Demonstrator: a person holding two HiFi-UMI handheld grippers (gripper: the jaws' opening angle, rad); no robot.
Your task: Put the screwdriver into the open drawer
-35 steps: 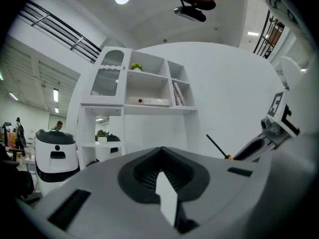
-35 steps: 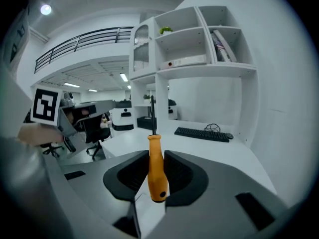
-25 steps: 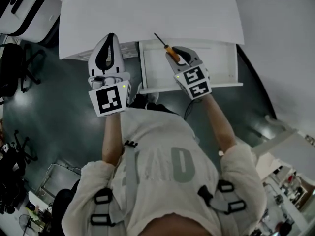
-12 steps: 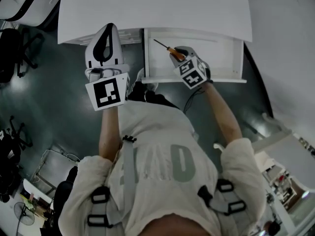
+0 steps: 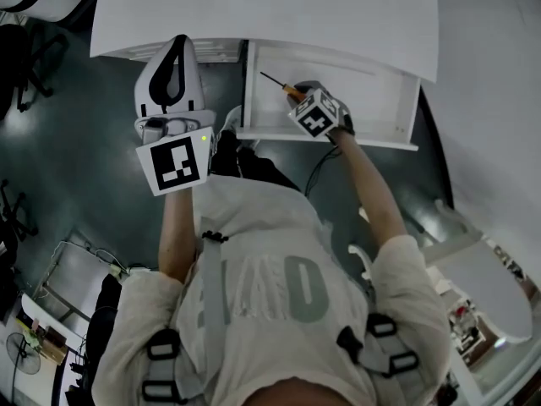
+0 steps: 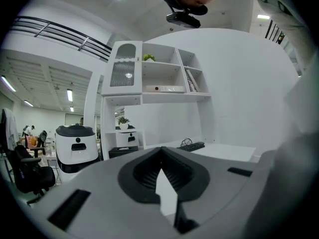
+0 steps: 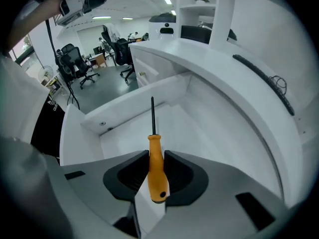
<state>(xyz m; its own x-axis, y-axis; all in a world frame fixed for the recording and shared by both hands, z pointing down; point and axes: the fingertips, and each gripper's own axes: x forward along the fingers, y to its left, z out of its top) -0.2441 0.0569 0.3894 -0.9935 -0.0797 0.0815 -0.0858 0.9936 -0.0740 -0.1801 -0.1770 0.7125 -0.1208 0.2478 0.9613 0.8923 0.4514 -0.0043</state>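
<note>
1. Screwdriver with orange plastic handle and thin dark metal shaft (image 7: pixel 156 168): it is clamped by its handle between the black pads of the right gripper (image 7: pixel 155 156). The jaws stand at a narrow spacing set by the handle. The shaft projects forward past the jaw tips.
2. Location: in the head view the screwdriver (image 5: pixel 279 84) lies wholly inside the outline of the white open drawer (image 5: pixel 338 136), toward its left end. The shaft tip points at the rear left corner.
3. Change: a second ago the shaft tip reached past the drawer's rear edge, toward the white desk top (image 5: pixel 254 7). The right gripper (image 5: pixel 297 94) has since come down and tipped steeply nose-down, carrying the tool below the drawer rim.
4. Contact: the right gripper view shows the shaft over the drawer floor (image 7: pixel 199 133). Whether the tip touches it cannot be told.
5. Left gripper (image 5: pixel 175 57): its jaws (image 6: pixel 160 156) are together with nothing between them. It is held level beside the drawer's left end, apart from it.
6. Assessment: transport looks nearly complete. The remaining step is probably a short lowering, then release of the handle.
</note>
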